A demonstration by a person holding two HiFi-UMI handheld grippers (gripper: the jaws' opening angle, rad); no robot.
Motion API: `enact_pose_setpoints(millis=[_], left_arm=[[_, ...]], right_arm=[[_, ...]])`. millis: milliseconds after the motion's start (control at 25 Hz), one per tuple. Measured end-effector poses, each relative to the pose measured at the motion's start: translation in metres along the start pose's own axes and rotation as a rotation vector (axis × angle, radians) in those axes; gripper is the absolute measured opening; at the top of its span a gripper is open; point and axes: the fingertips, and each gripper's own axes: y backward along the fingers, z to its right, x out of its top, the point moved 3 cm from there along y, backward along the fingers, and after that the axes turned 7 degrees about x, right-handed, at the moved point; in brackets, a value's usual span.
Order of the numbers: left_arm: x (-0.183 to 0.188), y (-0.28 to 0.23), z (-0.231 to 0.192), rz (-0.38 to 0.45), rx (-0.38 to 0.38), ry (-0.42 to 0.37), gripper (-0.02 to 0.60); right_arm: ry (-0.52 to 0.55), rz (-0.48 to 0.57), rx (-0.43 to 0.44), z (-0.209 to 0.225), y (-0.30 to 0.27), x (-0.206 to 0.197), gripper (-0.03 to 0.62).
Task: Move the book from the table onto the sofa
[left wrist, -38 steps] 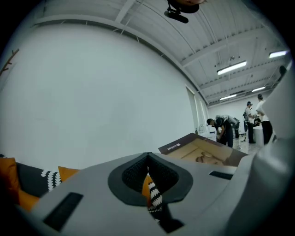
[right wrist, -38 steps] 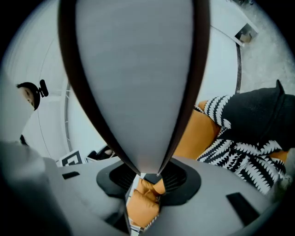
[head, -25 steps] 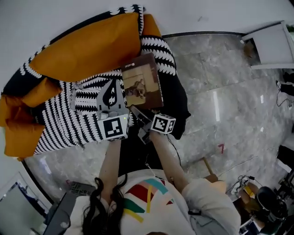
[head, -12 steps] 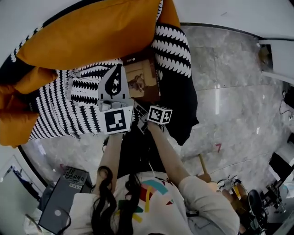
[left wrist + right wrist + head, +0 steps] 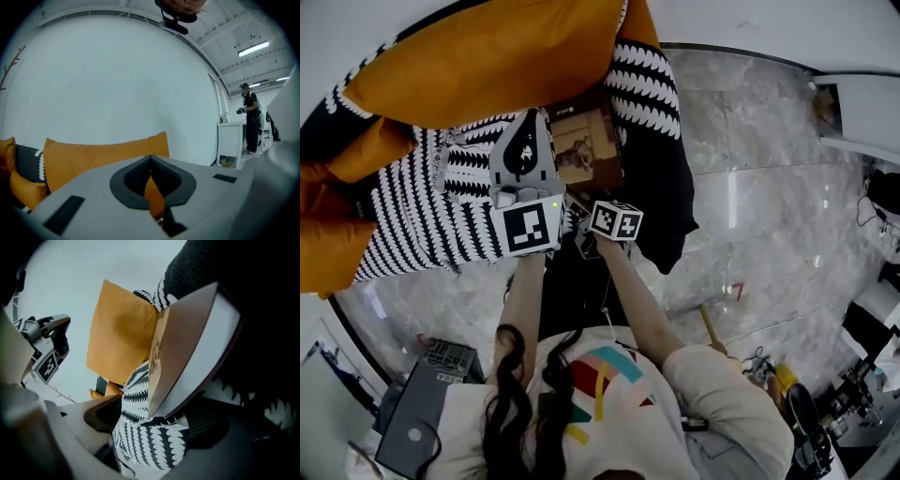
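The brown book [image 5: 586,150] lies on the sofa's black-and-white patterned cover [image 5: 422,216], below the big orange cushion [image 5: 487,56]. My right gripper [image 5: 579,212] is at the book's near edge, its marker cube just behind. In the right gripper view the book [image 5: 187,348] reaches in between the jaws of the right gripper [image 5: 159,423]. Those jaws are opening, and the pads stand off the book on both sides. My left gripper [image 5: 530,122] hovers over the cover just left of the book, and the left gripper [image 5: 150,157] has its tips together on nothing.
A black throw with white scallops [image 5: 652,112] drapes the sofa's right end. Grey marble floor [image 5: 769,216] lies to the right, with a white piece of furniture [image 5: 862,103] at the far right. A person [image 5: 248,122] stands by a white cabinet [image 5: 232,145].
The book has come down from mid-air onto the sofa cover with my right gripper. The left gripper has shifted a little further over the sofa.
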Motion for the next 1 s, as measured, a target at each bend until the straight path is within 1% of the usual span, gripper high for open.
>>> enact_pose_setpoints(millis=[80,160,240,320,400,480,560,680,760,840,880,960,1000], left_arm=[[0.017,0.010,-0.003,0.022,-0.002,0.010,0.006],[0.040,0.024,-0.006,0.047,0.000,0.016,0.005],[0.067,0.040,-0.008,0.068,0.000,0.018,0.005],[0.098,0.053,-0.009,0.099,-0.008,0.017,0.006],[0.133,0.064,-0.009,0.137,-0.016,0.017,0.005],[0.167,0.076,-0.009,0.174,-0.022,0.022,0.006],[0.200,0.086,-0.010,0.215,-0.026,0.023,0.006],[0.244,0.096,-0.013,0.279,-0.026,0.018,0.005],[0.267,0.104,-0.016,0.316,-0.026,0.022,0.005],[0.283,0.115,-0.018,0.334,-0.028,0.017,0.005],[0.288,0.120,-0.019,0.330,-0.029,0.013,0.005],[0.295,0.130,-0.022,0.310,-0.028,0.014,0.005],[0.299,0.134,-0.026,0.308,-0.026,0.019,0.005]], right_arm=[[-0.048,0.025,-0.054,-0.002,0.014,-0.001,0.413],[-0.058,0.037,-0.097,-0.012,0.032,-0.004,0.424],[-0.042,0.048,-0.115,-0.031,0.052,-0.005,0.430],[-0.012,0.073,-0.105,-0.059,0.068,0.006,0.431],[0.047,0.104,-0.077,-0.096,0.080,0.027,0.433],[0.123,0.152,-0.042,-0.138,0.093,0.057,0.433],[0.206,0.229,0.009,-0.186,0.105,0.096,0.433],[0.369,0.371,0.098,-0.267,0.126,0.162,0.433],[0.462,0.434,0.171,-0.321,0.145,0.194,0.432],[0.520,0.452,0.238,-0.368,0.165,0.210,0.431],[0.549,0.455,0.260,-0.388,0.176,0.213,0.430],[0.632,0.471,0.277,-0.423,0.198,0.213,0.428],[0.691,0.489,0.280,-0.439,0.209,0.213,0.406]])
